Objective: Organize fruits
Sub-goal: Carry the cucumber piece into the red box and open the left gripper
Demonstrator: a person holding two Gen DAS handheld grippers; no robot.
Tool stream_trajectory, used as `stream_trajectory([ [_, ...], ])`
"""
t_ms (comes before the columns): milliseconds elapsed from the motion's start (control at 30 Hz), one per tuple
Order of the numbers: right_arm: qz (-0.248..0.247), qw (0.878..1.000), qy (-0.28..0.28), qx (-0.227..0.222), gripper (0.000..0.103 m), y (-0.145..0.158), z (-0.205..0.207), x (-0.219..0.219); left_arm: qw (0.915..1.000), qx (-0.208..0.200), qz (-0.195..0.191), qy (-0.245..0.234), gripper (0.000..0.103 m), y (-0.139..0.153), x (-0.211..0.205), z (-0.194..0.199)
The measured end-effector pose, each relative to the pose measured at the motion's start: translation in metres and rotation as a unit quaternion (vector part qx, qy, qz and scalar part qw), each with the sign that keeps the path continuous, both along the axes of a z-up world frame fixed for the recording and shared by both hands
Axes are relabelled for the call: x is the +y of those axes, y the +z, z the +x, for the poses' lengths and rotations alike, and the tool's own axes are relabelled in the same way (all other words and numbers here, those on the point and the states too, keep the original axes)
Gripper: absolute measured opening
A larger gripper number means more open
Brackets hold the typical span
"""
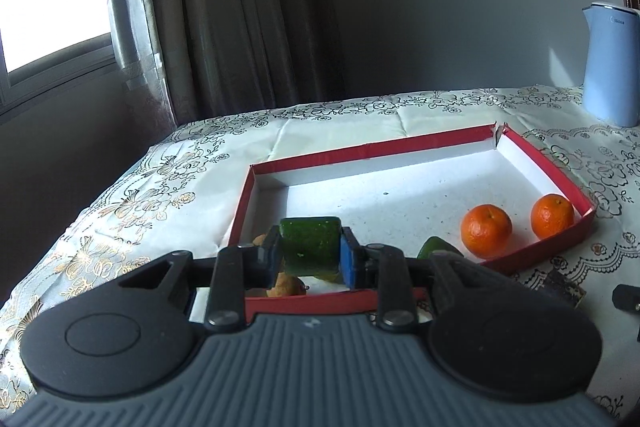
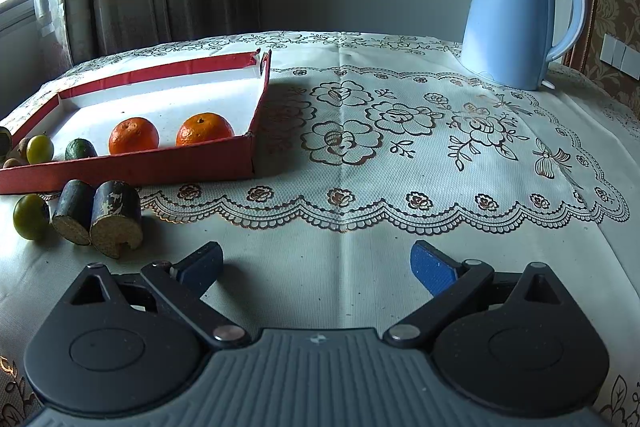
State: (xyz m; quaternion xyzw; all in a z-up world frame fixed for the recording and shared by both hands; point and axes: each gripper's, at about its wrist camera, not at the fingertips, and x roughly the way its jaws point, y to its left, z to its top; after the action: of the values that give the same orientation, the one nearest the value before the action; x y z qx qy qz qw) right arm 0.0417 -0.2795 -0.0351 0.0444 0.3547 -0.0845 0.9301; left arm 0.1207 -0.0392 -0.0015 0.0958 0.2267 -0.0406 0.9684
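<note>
Between the pads of my left gripper (image 1: pixel 311 247) I hold a green cylinder piece (image 1: pixel 310 245), probably a sugarcane section, clamped on its two flat ends above the near-left corner of the red tray (image 1: pixel 368 149). My right gripper (image 2: pixel 316 269) is wide open and has nothing in it; it hangs over the tablecloth (image 2: pixel 400 167), well apart from the fruit.

I judge that the main risk is a slip. The piece is round and smooth, and the pads touch only its ends, so a quick tilt could make it roll out and fall on the small brown fruit (image 1: pixel 286 285) lying under it. If I lower it carelessly, it may also hit the near wall of the tray, which looks like thin cardboard and could be pushed away.

Inside the tray I see two tangerines (image 2: pixel 134 135) side by side near the right wall, a dark green fruit (image 2: pixel 80 149) beside them, and a yellow-green round fruit (image 2: pixel 40 148) further left. Outside the tray, just in front of its near wall, two more dark cylinder pieces (image 2: pixel 96 217) and one green round fruit (image 2: pixel 31 217) still wait on the cloth. A blue kettle (image 2: pixel 520 15) stands far behind, not in my way.
</note>
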Motion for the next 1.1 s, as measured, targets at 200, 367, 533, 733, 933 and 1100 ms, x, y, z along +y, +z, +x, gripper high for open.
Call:
stream_trajectory([
  [200,0.003,1.000,0.003,0.001,0.103,0.000,0.000,0.000,0.9999,0.007,0.006,0.007,0.027,0.002,-0.010,0.038],
  [367,0.004,1.000,0.003,0.001,0.103,0.000,0.000,0.000,0.9998,0.009,0.011,0.013,0.044,-0.002,-0.019,0.057],
  [533,0.004,1.000,0.003,0.001,0.103,0.000,0.001,0.000,0.9997,-0.010,0.016,0.015,0.085,-0.002,-0.021,0.053],
  [733,0.004,1.000,0.003,0.001,0.103,0.000,0.001,0.000,0.9996,-0.011,-0.007,0.025,0.100,0.002,0.002,0.027],
  [933,0.004,1.000,0.003,0.001,0.103,0.000,0.001,0.000,0.9981,-0.003,-0.030,0.053,0.103,-0.007,0.047,-0.010],
  [1100,0.005,1.000,0.002,-0.002,0.103,0.001,0.000,-0.001,0.9962,0.009,-0.036,0.079,0.103,-0.021,0.080,-0.028],
])
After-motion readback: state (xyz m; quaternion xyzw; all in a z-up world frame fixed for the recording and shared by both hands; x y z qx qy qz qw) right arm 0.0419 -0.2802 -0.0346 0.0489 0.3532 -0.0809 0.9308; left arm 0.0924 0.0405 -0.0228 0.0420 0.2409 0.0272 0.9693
